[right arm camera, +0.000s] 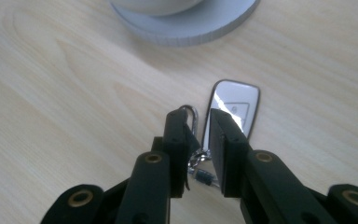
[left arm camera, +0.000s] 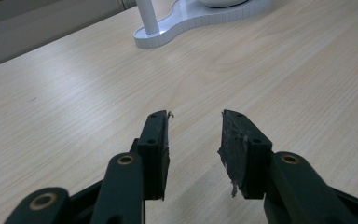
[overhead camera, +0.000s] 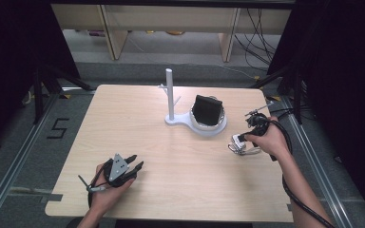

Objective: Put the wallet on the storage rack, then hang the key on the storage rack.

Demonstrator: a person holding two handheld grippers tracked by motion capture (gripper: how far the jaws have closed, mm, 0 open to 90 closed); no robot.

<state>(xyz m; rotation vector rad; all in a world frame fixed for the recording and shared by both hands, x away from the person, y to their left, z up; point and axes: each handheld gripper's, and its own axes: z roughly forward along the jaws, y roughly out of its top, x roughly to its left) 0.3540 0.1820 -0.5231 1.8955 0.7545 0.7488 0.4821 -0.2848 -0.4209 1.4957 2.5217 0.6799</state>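
Two grippers work at the wooden table, one in each of the person's hands. Nearest, at the table's front left, the left gripper rests low over the bare wood with its grey three-cornered plate on top; in the left gripper view its jaws stand apart with nothing between them, the worn black pads clear of the surface grain.

Farther in, on the right side of the table, the right gripper points down at a key fob that lies flat on the wood. In the right gripper view the jaws are drawn close together over the fob's near end, where a silver carabiner clip and a small ring join it; the clip sits in the narrow gap between the pads, and the right pad overlaps the fob's edge. Whether the pads actually press on the clip or the fob cannot be told from these views.

Just beyond the fob stands a white stand, its round base holding a black pouch and its thin post rising with short pegs at the table's middle.
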